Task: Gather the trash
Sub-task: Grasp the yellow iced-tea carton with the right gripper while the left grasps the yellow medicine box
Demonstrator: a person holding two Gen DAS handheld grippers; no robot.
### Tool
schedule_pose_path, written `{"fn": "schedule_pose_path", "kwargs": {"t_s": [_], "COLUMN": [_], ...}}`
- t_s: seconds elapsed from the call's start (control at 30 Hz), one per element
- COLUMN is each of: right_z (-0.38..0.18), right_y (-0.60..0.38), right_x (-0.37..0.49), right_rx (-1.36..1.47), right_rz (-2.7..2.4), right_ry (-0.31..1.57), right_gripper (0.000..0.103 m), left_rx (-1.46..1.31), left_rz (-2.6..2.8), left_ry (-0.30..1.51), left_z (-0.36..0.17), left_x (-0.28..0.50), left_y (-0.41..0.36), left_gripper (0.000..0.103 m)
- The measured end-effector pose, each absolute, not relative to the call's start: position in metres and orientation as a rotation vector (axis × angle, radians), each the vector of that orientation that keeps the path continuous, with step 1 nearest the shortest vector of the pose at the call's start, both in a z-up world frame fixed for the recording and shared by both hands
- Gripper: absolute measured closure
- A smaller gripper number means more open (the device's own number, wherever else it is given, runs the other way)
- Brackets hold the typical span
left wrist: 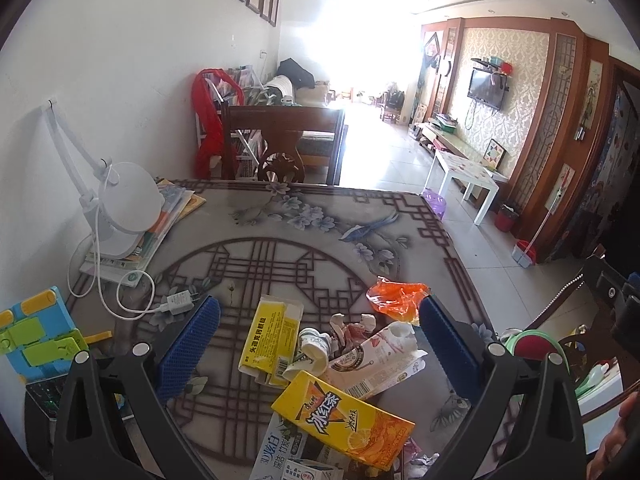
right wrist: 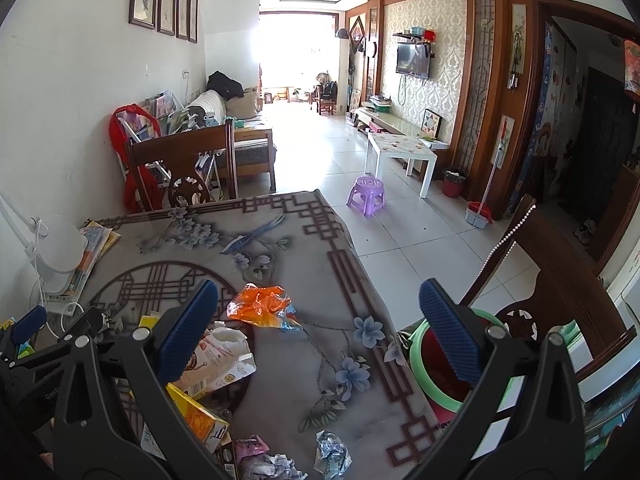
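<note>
A heap of trash lies on the patterned table [left wrist: 280, 240]: a yellow iced-tea carton [left wrist: 344, 420], a flattened yellow box [left wrist: 268, 340], a white and pink carton [left wrist: 372, 364] and an orange wrapper [left wrist: 396, 296]. My left gripper [left wrist: 320, 344] hovers open above the heap, nothing between its blue pads. In the right wrist view my right gripper [right wrist: 320, 328] is open over the table's right edge, empty. The orange wrapper [right wrist: 260, 306] lies between its fingers, farther off. A green-rimmed bin [right wrist: 440, 384] stands beside the table under the right finger. Crumpled foil [right wrist: 332, 454] lies near the front.
A white desk lamp [left wrist: 124, 208] and a stack of books [left wrist: 160, 232] sit at the table's left, with a charger and cable [left wrist: 180, 302]. A wooden chair [left wrist: 280, 140] stands at the far side, another [right wrist: 560, 304] at the right. A purple stool [right wrist: 366, 194] stands on the tiled floor.
</note>
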State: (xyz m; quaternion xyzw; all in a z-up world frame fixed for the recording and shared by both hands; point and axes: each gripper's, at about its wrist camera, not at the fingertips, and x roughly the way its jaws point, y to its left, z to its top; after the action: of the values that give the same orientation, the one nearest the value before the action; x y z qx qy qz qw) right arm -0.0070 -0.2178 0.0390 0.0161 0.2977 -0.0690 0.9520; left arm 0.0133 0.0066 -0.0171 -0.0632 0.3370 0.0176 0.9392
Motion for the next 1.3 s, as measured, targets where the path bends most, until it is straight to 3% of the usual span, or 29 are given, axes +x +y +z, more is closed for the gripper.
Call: {"fn": "schedule_pose_path", "kwargs": {"t_s": [0.33,0.47,0.63,0.9,0.93,1.0,1.2,1.3], "right_z": [-0.041,-0.07,-0.082,-0.125,-0.128,-0.13,-0.109,-0.089], "right_y": [-0.217,-0.207,-0.152,-0.085,-0.081,-0.08,-0.093,-0.106], "right_x": [0.036,0.052,0.043,0.02,0.019,0.016,0.012,0.009], "right_rx": [0.188,0.277,0.015,-0.386,-0.409,-0.406,-0.27,-0.206], "right_rz": [0.076,0.189,0.338,0.522,0.531,0.557,0.61,0.581], "right_ry": [0.86,1.006,1.066,1.151,1.156,1.161,1.123,1.069], "right_gripper": [0.003,0.003,0.003,0.004,0.007,0.03,0.04,0.044], "left_rx": [-0.247,-0.172,-0.232,-0.266,-0.268,-0.254,-0.224,-0.239], "left_rz": [0.16,0.186,0.179,0.18,0.177,0.177,0.114,0.046], "left_ry": [0.855,0.893,0.976,0.954,0.95,0.943,0.989,1.044], "left_z": [-0.075,-0.095,-0.118,-0.128,-0.128,-0.131,-0.152,-0.168], "left_x": [0.026,0.024,0.027,0.043,0.047,0.057,0.094,0.111], "left_y": [0.058,0.067,0.089,0.119,0.121,0.121,0.111,0.104], "left_gripper": [0.008,0.008,0.008,0.008,0.008,0.008,0.008,0.016]}}
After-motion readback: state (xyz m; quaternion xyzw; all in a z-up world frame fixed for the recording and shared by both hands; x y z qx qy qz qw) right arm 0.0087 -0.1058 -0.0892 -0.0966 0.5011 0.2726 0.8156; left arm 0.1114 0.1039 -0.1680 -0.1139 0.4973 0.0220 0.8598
